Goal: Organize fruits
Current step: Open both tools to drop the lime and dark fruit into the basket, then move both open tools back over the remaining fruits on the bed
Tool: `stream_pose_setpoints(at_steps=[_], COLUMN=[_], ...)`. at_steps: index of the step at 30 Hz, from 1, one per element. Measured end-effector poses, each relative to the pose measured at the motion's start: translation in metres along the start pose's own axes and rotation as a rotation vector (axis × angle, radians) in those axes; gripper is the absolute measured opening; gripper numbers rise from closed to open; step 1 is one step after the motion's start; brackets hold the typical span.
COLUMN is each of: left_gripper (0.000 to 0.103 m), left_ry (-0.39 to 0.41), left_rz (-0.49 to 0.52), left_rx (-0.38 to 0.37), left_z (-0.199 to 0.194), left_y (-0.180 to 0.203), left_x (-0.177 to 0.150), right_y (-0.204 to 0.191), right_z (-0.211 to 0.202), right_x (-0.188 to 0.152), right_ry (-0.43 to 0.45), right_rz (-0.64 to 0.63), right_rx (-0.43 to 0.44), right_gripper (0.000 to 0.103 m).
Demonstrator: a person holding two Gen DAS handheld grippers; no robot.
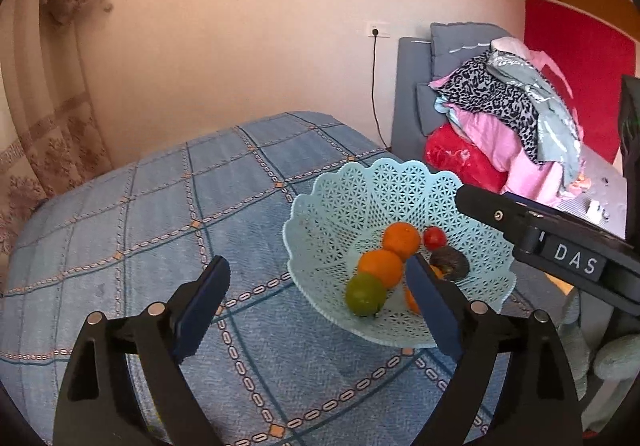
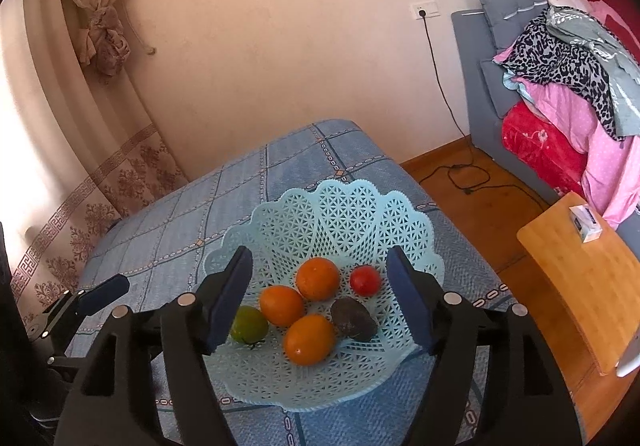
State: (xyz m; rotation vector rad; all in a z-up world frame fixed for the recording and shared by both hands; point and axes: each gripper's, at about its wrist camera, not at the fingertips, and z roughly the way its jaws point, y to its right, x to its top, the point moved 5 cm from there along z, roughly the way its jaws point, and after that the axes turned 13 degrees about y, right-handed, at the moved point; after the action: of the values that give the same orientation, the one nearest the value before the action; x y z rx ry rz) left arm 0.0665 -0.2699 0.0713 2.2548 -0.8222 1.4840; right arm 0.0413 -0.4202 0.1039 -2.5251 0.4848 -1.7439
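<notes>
A pale blue lattice basket [image 2: 328,205] [image 1: 360,189] stands on the blue checked tablecloth. It holds three oranges [image 2: 317,278], a green fruit [image 2: 249,324], a red tomato [image 2: 365,280] and a dark avocado [image 2: 354,318]. My right gripper [image 2: 320,298] is open and empty, its fingers held above the fruit on either side. My left gripper [image 1: 316,302] is open and empty, to the left of the basket, with its right finger over the rim. The same fruits show in the left wrist view, among them the green fruit [image 1: 365,294] and tomato [image 1: 435,238].
The blue tablecloth [image 1: 160,230] covers the table. A wooden chair seat [image 2: 580,286] with a small white box [image 2: 585,224] stands to the right. A grey sofa with piled clothes [image 2: 560,85] is behind it. A cable lies on the wooden floor [image 2: 460,173].
</notes>
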Motion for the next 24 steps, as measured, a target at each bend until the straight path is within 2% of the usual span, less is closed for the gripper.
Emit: stream_pose_setpoints(at_steps=[13, 24], left_gripper=[0.09, 0.09], left_ry=[0.025, 0.032], left_rz=[0.054, 0.04], left_rx=[0.081, 0.138], left_z=[-0.013, -0.026], left_y=[-0.009, -0.027], left_x=[-0.002, -0.007], right_y=[-0.005, -0.018], right_z=[-0.004, 0.001], right_x=[-0.001, -0.013], right_ry=[0.011, -0.016], right_rz=[0.0, -0.031], right_rx=[0.016, 0.044], right_gripper=[0.078, 0.078])
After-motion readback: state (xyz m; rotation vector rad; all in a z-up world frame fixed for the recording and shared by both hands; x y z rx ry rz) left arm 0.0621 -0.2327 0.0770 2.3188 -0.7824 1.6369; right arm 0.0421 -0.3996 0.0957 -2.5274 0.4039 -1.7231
